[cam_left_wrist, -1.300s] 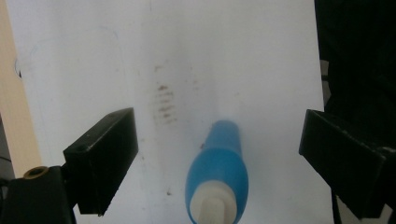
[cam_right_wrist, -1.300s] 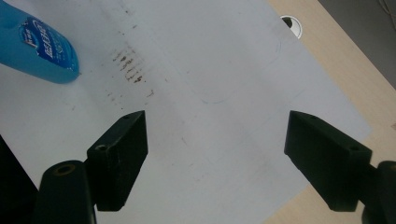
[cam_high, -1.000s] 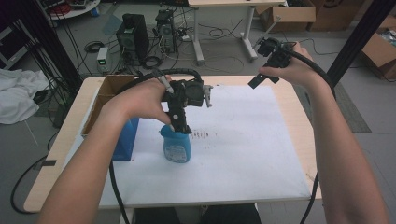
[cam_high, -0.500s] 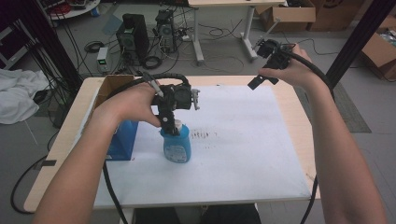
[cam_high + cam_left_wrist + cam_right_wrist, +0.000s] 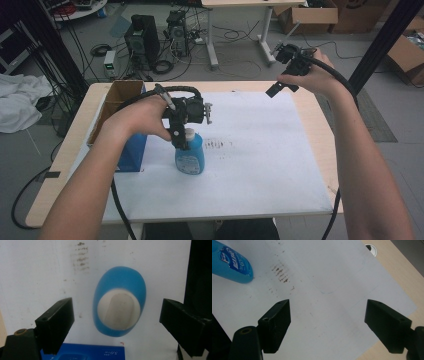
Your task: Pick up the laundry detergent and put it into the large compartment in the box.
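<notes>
High view: a blue bottle (image 5: 190, 156) w/ a white cap (image 5: 189, 133) stood upright on the white sheet (image 5: 260, 165) covering the bench (image 5: 310, 107), left of centre. The left gripper (image 5: 181, 141) hung right over it, pointing down, jaws either side of the cap. A blue box (image 5: 131, 152) sat just left of the bottle, and behind that an open cardboard box (image 5: 117, 97) at the bench's left edge; its contents couldn't be made out. A smear of dark marks (image 5: 219, 144) lay on the sheet just right of the bottle. The right gripper (image 5: 277, 89) was held up over the far right of the bench, well apart from the bottle.

Left gripper view: looked straight down on the cap (image 5: 118, 312), closed, so nothing of the bottle's (image 5: 120, 282) contents showed. Left gripper (image 5: 117, 320) wide open, jaws flanking the bottle w/ clear gaps both sides, holding nothing. Blue box (image 5: 87, 352) at the bottom edge, marks (image 5: 80, 257) above.

Right gripper view: right gripper (image 5: 327, 320) also wide open and empty, only bare sheet (image 5: 332, 277) between the jaws. The bottle's (image 5: 232, 263) lower part w/ its label showed top left, marks (image 5: 280, 272) beside it. A round hole (image 5: 370, 247) in the bench (image 5: 404, 270) sat past the sheet's corner.
</notes>
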Demonstrator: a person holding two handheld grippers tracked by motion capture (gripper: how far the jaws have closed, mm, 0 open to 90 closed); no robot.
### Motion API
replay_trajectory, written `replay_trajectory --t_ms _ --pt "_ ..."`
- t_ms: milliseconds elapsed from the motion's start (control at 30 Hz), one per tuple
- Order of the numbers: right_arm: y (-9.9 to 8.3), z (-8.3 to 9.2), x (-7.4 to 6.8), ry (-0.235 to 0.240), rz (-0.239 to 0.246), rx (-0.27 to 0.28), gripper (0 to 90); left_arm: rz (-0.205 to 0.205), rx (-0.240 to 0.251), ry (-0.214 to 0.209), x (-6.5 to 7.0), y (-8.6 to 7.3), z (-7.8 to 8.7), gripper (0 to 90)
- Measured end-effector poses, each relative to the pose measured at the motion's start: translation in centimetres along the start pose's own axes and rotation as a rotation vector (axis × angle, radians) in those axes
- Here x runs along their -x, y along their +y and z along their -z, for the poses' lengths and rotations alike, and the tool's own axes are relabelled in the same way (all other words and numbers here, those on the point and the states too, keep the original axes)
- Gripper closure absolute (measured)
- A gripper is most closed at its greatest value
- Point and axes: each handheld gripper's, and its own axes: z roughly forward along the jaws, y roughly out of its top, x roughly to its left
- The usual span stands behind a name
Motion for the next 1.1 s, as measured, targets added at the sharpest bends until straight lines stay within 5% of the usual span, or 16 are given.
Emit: replay_trajectory --t_ms 533,1100 --pt "-0.1 -0.1 -0.1 -0.003 0.001 -0.001 21.1 -0.011 -0.027 -0.021 0.0 0.2 -3.1 14.2" --pt "-0.5 0.0 0.0 -0.006 -0.003 -0.002 21.1 -0.022 -0.028 -0.029 -0.2 0.3 -4.1 16.2"
